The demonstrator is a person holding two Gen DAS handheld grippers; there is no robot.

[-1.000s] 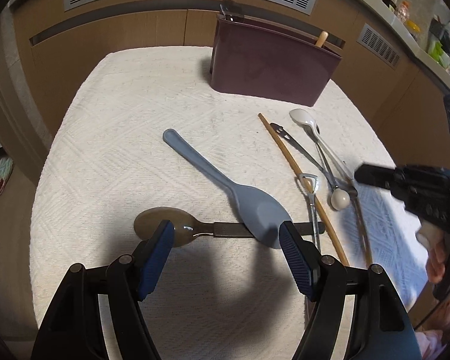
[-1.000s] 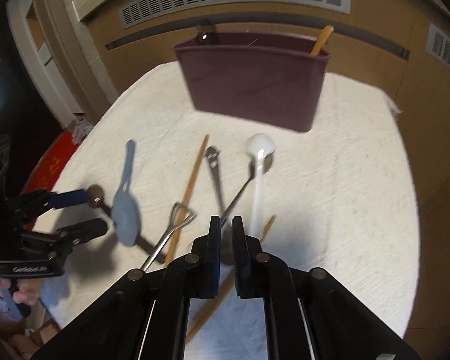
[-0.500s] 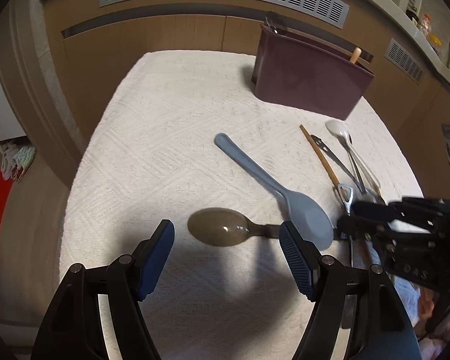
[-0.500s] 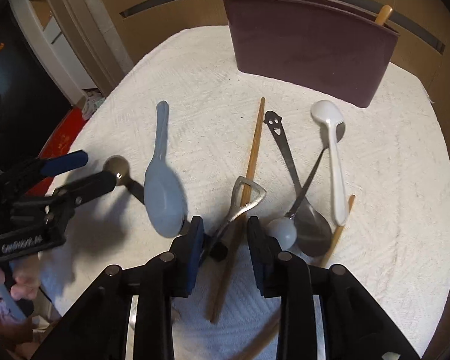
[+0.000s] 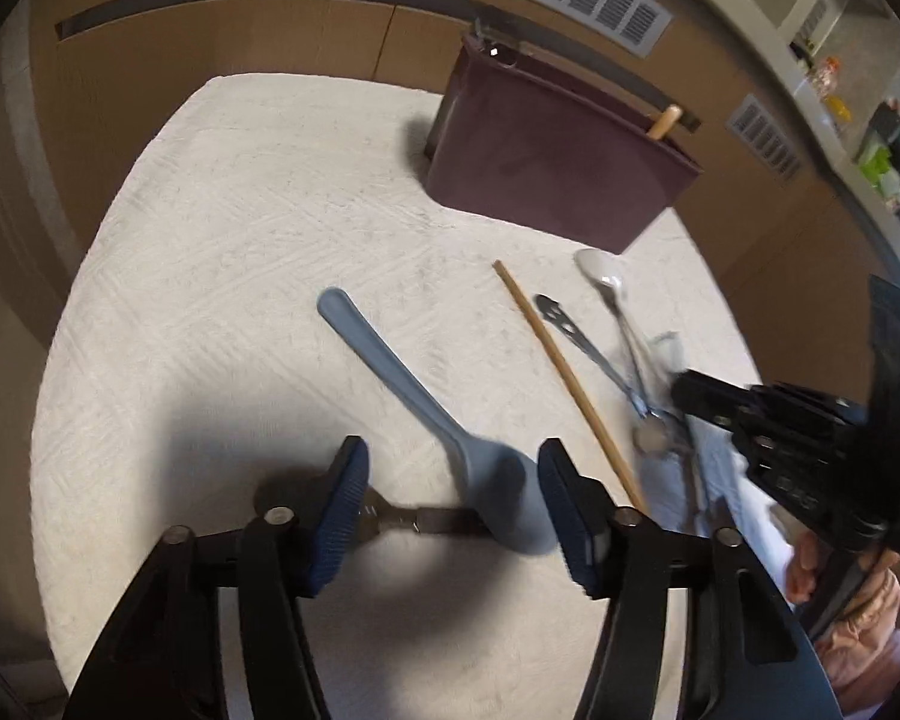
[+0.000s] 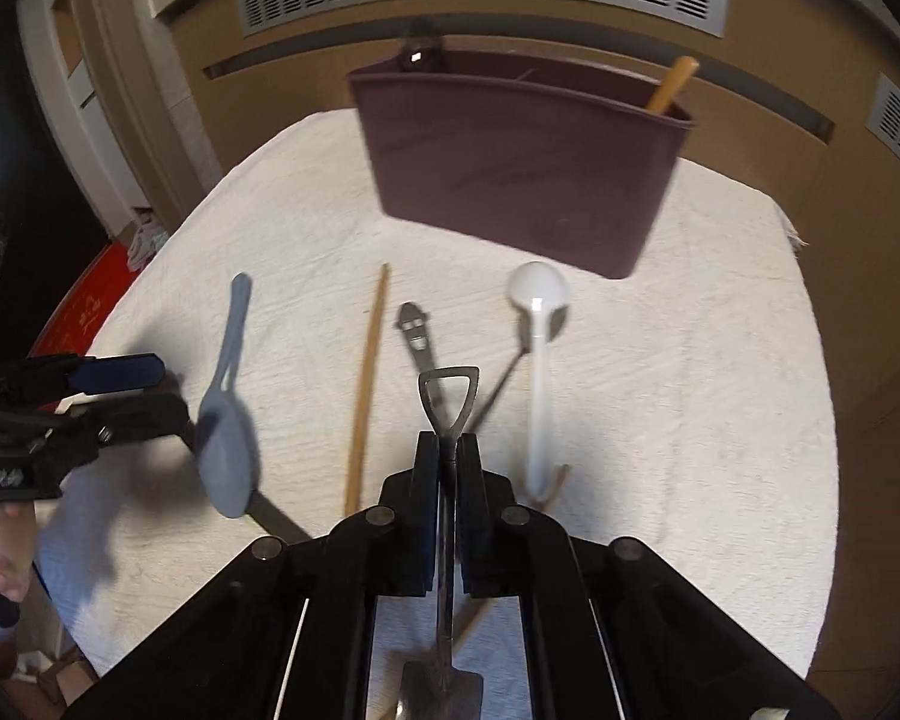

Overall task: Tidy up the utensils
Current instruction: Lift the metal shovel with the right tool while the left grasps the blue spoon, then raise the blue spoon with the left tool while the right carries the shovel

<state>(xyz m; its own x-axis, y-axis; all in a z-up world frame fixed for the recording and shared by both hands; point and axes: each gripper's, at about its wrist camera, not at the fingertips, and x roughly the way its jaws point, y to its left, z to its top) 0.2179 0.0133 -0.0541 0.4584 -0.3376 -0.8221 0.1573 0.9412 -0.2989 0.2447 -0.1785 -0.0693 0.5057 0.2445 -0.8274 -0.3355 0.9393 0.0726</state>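
My right gripper (image 6: pixel 447 456) is shut on the shaft of a shovel-shaped metal spoon (image 6: pixel 448 402), whose D-handle points forward and whose blade hangs below the jaws. In the left wrist view that gripper (image 5: pixel 690 390) shows blurred at the right. My left gripper (image 5: pixel 453 498) hangs low over the towel with its jaws closing. The bowl of a blue plastic spoon (image 5: pixel 402 378) and the handle of a dark metal spoon (image 5: pixel 432 519) under it lie between the pads, which do not press on them. A maroon utensil holder (image 6: pixel 522 180) stands at the back.
On the white towel (image 5: pixel 240 270) lie a wooden chopstick (image 6: pixel 366 384), a metal spoon with a face cut in its handle (image 6: pixel 417 336) and a white spoon (image 6: pixel 537 360). A wooden handle (image 6: pixel 669 84) sticks out of the holder. Brown cabinets stand behind.
My right gripper opened, then shut on the shovel spoon and raised it off the towel. My left gripper's jaws narrowed around the blue spoon's bowl.
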